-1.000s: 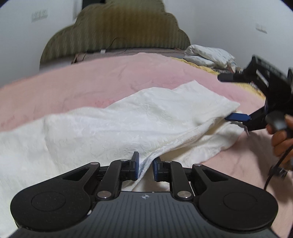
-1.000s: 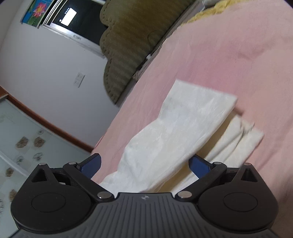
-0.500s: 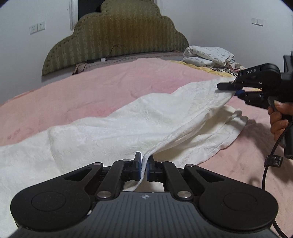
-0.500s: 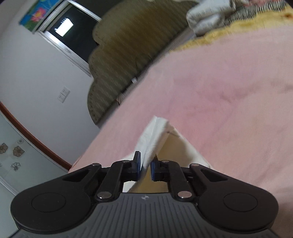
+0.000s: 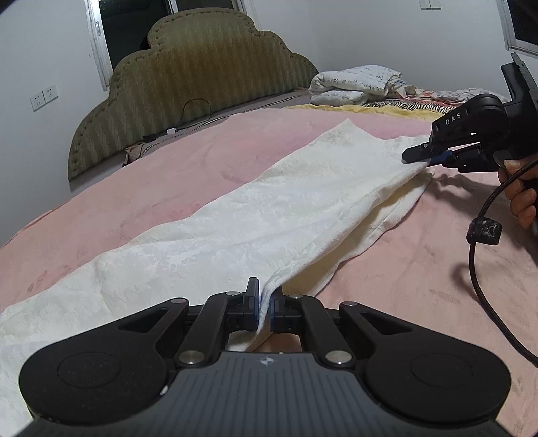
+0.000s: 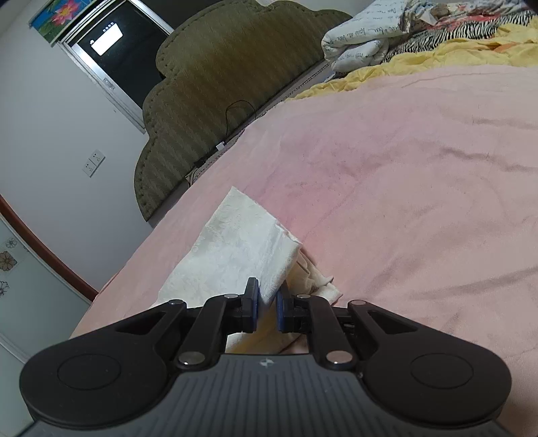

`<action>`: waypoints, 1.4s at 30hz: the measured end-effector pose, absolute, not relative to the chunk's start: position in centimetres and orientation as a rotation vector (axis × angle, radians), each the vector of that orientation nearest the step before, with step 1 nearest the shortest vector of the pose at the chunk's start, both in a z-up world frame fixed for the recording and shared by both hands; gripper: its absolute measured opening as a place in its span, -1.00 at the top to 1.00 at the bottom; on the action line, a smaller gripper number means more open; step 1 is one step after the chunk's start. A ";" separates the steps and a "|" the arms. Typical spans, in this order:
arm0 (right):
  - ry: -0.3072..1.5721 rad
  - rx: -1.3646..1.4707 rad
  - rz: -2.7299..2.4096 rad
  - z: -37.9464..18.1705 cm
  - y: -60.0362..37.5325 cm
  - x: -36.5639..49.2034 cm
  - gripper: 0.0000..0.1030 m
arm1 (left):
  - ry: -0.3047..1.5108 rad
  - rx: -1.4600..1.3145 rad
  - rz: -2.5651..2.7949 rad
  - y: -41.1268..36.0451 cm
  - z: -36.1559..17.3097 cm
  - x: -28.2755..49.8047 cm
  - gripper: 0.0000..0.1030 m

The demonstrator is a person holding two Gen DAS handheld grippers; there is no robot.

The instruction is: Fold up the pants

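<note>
A double bed (image 5: pixel 420 269) spread with a pink blanket (image 6: pixel 420 201) fills a white-walled bedroom, an olive scalloped headboard (image 5: pixel 188 90) at its far end and a dark window (image 6: pixel 127 43) behind it. One pair of white pants (image 5: pixel 252 222) lies lengthwise across the blanket, running from 8 o'clock to 2 o'clock in the left wrist view. The left claw (image 5: pixel 264 307) is closed on the near edge of the upper leg, cloth pinched between its blue pads. The right claw (image 6: pixel 266 304), seen at 3 o'clock in the left view, is clamped on the cuff corner of that same leg, lifting it off the second leg beneath. One hand (image 5: pixel 521 195) grips the right tool's handle, a black cable (image 5: pixel 477 269) trailing down. At 1 o'clock sit one folded white quilt (image 5: pixel 353 84), a yellow sheet (image 6: pixel 437 50) and a zebra-print cloth (image 6: pixel 454 30). Two wall sockets (image 5: pixel 43 97) sit left of the headboard; one flower picture (image 6: pixel 60 13) hangs above the window.
</note>
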State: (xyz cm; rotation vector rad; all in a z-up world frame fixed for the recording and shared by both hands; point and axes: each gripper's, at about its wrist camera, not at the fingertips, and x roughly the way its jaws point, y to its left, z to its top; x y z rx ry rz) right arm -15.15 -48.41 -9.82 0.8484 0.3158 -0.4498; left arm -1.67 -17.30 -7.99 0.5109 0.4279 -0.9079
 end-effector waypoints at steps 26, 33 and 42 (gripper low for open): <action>0.544 0.380 -0.543 -8.6 -42.8 -6.8 0.67 | 0.633 0.270 -0.770 -13.8 -7.2 3.7 0.08; 0.545 0.313 -0.433 -8.1 -40.8 -7.5 -0.20 | 0.523 0.344 -0.737 -14.2 -7.9 1.6 -0.36; 0.466 0.322 -0.438 -7.1 -39.4 -10.3 -0.22 | 0.591 0.258 -0.730 -13.3 -8.4 3.0 -0.66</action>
